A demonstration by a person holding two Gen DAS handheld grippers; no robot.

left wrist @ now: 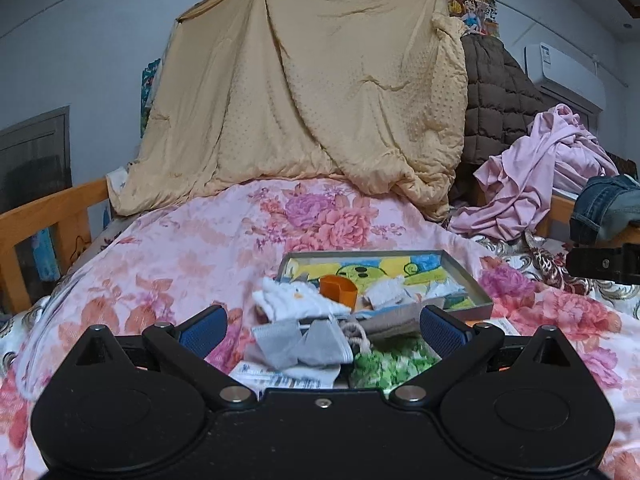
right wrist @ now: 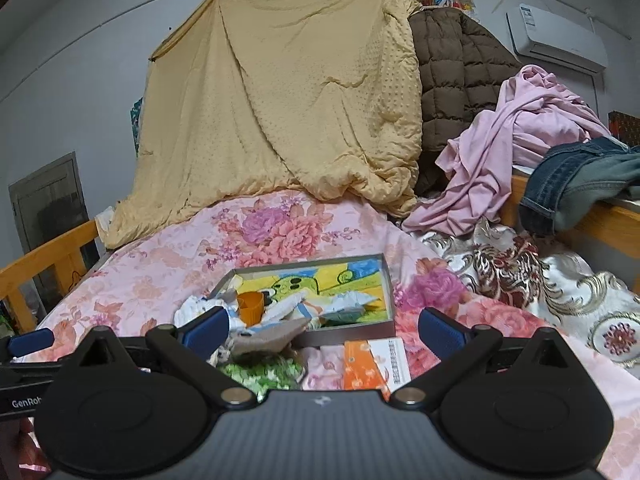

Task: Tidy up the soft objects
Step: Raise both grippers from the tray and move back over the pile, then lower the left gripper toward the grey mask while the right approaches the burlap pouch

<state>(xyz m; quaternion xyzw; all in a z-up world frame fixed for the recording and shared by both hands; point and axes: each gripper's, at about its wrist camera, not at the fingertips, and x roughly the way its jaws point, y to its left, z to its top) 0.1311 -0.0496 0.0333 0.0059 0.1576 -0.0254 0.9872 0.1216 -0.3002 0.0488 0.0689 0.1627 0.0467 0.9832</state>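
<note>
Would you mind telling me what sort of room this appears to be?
Most likely a bedroom: a bed with a wooden frame and floral quilt, clothes such as jeans heaped beside it, and an air conditioner on the wall.

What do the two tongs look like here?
Both tongs match: black linkage arms with silver pivot pins, rounded black housings and blue ribbed pads. The right view shows white "GenRob" lettering on the left one's black side bar. No sleeves visible.

right claw (right wrist: pixel 324 330) spread wide, empty, above floral quilt (right wrist: pixel 160 276); shallow tray (right wrist: pixel 390 292) ahead holds orange cup (right wrist: pixel 250 308), small cloths.
</note>
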